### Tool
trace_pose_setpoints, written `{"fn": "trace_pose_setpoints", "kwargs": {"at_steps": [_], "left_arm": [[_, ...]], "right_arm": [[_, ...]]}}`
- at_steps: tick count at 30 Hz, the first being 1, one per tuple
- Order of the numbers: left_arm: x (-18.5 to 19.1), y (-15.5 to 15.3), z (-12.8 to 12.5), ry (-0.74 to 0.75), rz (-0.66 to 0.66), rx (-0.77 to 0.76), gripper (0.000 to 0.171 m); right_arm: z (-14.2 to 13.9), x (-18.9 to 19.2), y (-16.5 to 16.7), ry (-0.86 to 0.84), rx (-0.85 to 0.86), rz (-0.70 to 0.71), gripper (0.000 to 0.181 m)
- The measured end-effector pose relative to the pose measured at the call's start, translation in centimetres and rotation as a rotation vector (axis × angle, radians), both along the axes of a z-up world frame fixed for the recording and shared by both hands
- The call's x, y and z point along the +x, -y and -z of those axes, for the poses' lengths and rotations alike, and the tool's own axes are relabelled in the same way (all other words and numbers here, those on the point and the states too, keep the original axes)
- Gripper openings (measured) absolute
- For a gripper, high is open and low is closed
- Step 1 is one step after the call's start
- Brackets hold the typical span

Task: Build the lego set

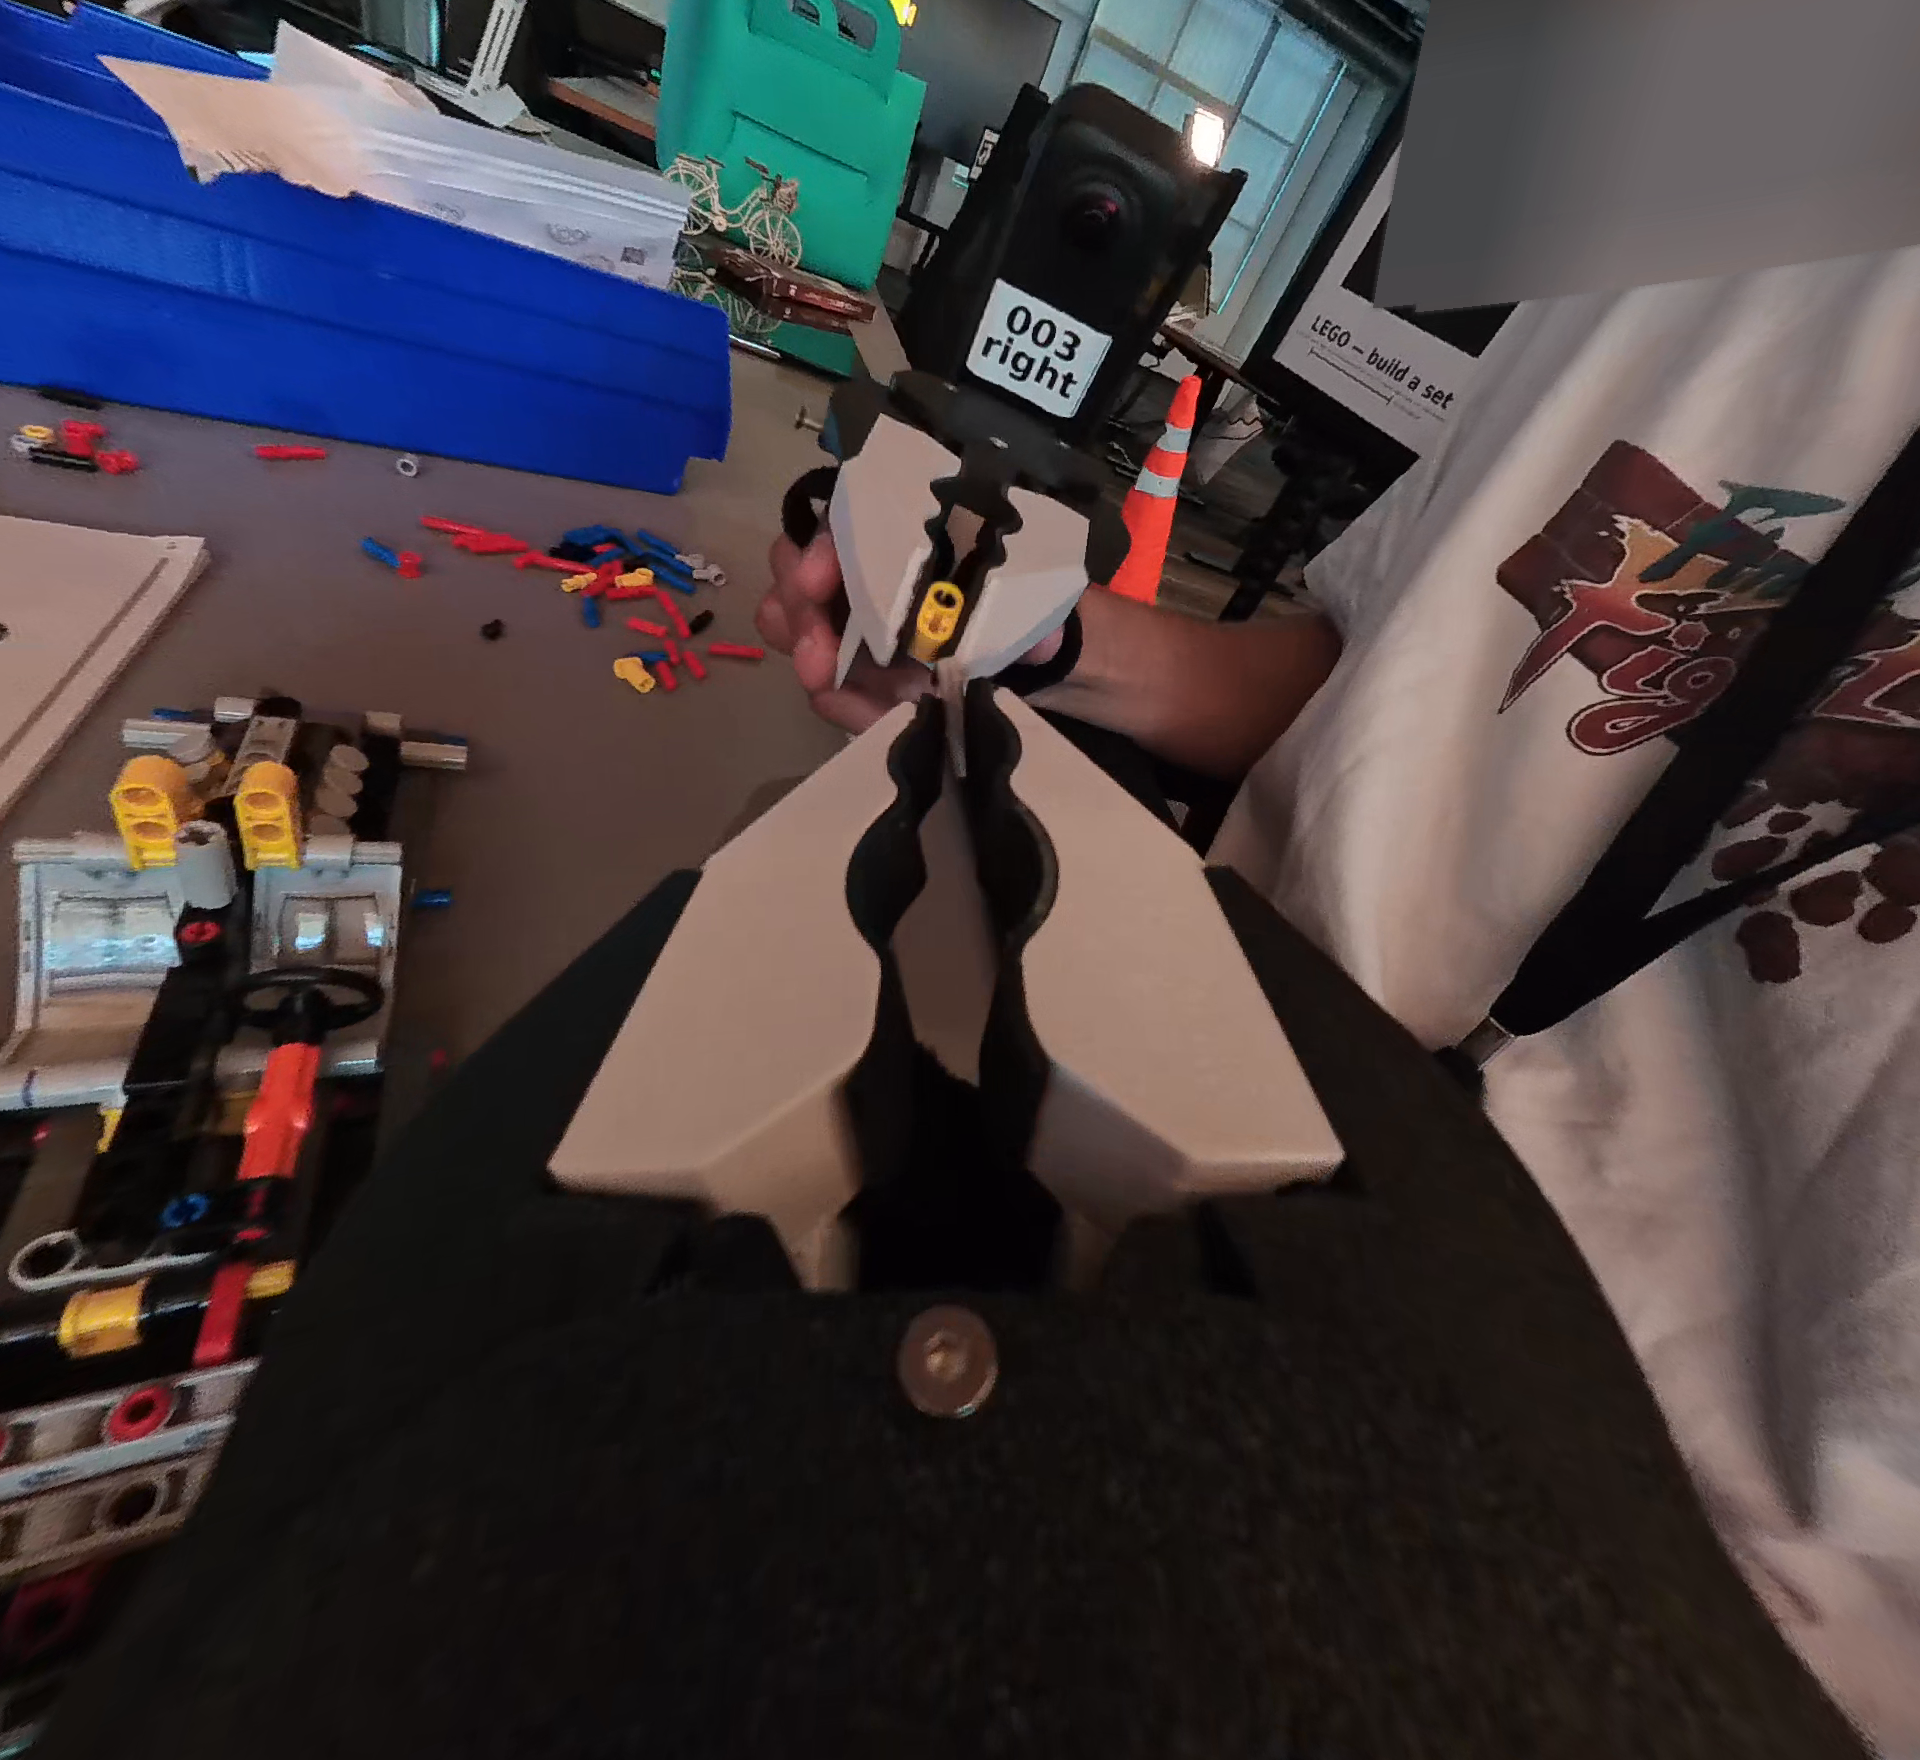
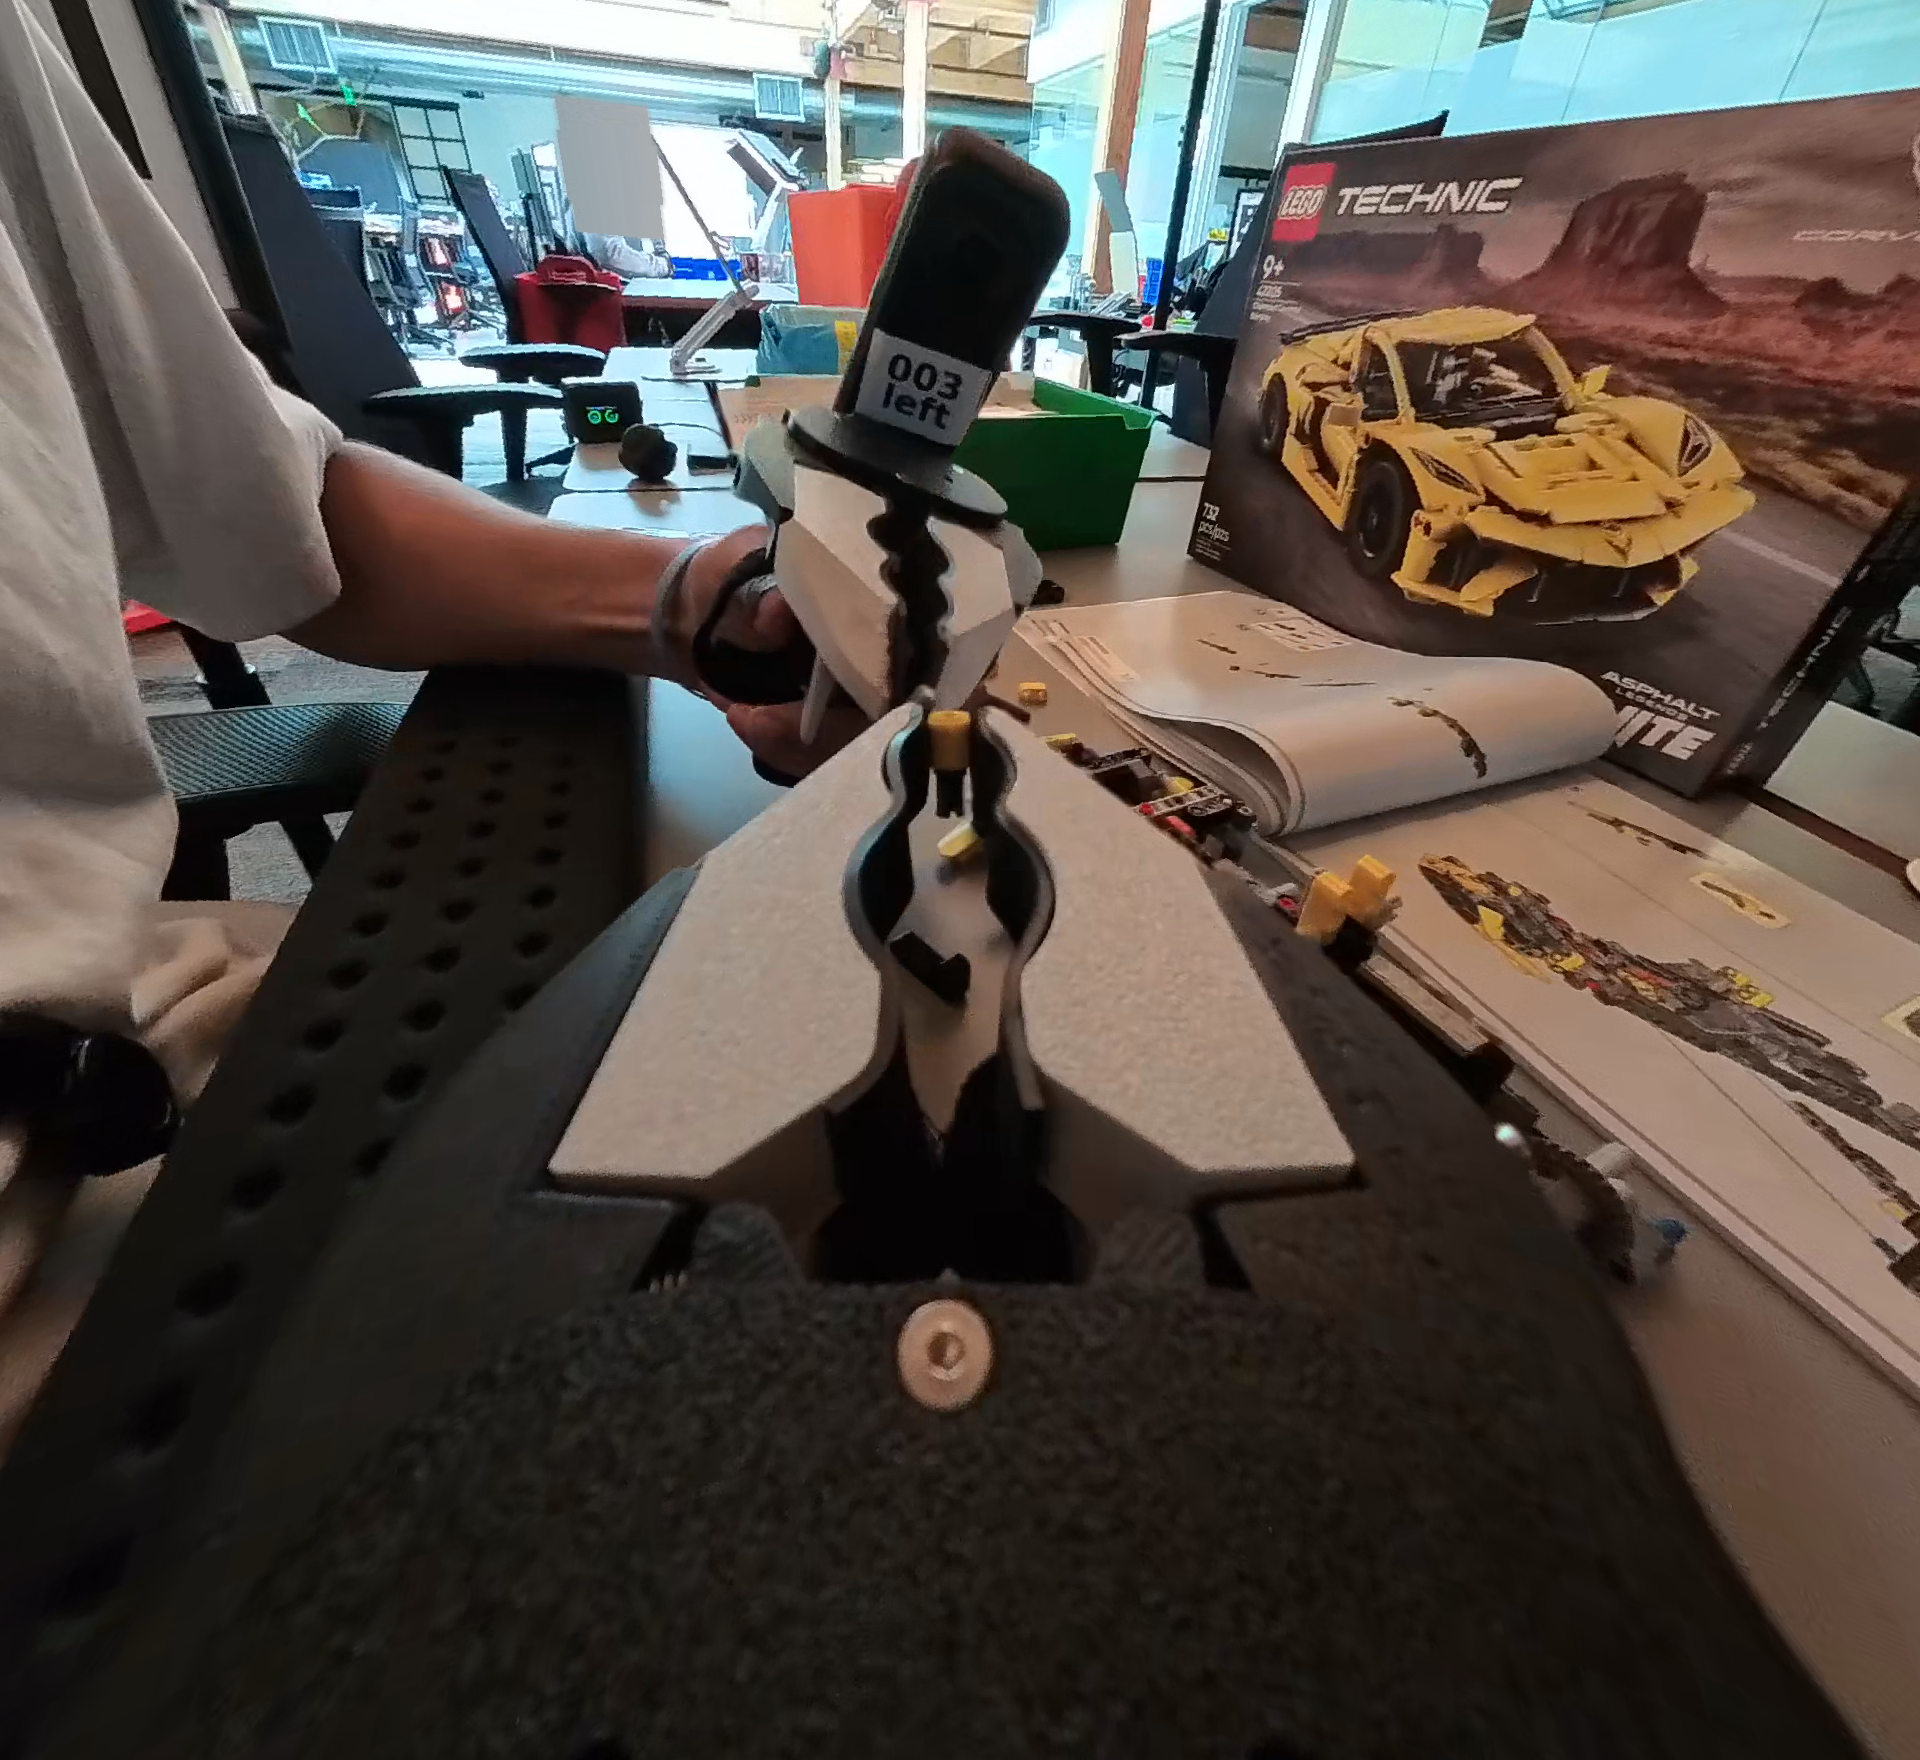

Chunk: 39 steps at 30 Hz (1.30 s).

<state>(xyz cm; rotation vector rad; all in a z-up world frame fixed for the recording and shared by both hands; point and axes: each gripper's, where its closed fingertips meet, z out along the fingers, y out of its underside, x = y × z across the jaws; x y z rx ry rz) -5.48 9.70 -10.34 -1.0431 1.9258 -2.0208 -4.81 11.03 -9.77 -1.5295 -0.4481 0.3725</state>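
One small yellow connector [image 1: 938, 619] is the piece we are working with, and it sits clamped between the fingers of the right gripper [image 1: 930, 645], held in the air at the centre of the left wrist view. Its long axis runs along those fingers, open round end up toward the camera block. In the right wrist view the same connector [image 2: 948, 740] sits at the very tips, with a dark pin hanging below it.

Tip to tip with it comes the left gripper [image 1: 954, 723], pointing straight at the piece from below in the frame. Its fingers are together, and whether they pinch a thin pale sliver between them we cannot tell. We judge the next move to be a mating or hand-over along that shared line, so the two axes must stay matched.

Outward, the half-built chassis [image 1: 197, 1035] lies at the lower left on the surface [image 1: 582, 775], loose red and blue pins [image 1: 623, 588] beyond it. The instruction booklet [image 2: 1351, 702] and the set box [image 2: 1558, 422] lie right, well apart.
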Motion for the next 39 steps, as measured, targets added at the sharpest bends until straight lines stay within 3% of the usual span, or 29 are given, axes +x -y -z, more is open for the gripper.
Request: {"fn": "trace_pose_setpoints", "kwargs": {"at_steps": [14, 18, 29, 35, 39], "left_arm": [[-0.3, 1.1, 1.6, -0.062, 0.048, 0.053, 0.000], [-0.3, 0.3, 1.1, -0.046, 0.028, 0.039, 0.000], [-0.5, 0.8, 2.2, -0.038, 0.033, 0.143, 0.002], [0.6, -1.7, 0.2, 0.086, -0.144, 0.215, 0.002], [0.5, -1.7, 0.1, 0.157, -0.180, 0.327, 0.002]], "right_arm": [[1.2, -0.5, -0.1, 0.051, -0.041, -0.017, 0.006], [0.2, 0.1, 0.3, -0.030, -0.024, -0.035, 0.006], [1.7, -1.0, 0.1, 0.052, -0.066, -0.052, 0.006], [1.4, 1.2, -0.4, 0.090, -0.048, 0.076, 0.006], [2.7, 0.3, -0.7, 0.137, -0.099, 0.044, 0.006]]}}
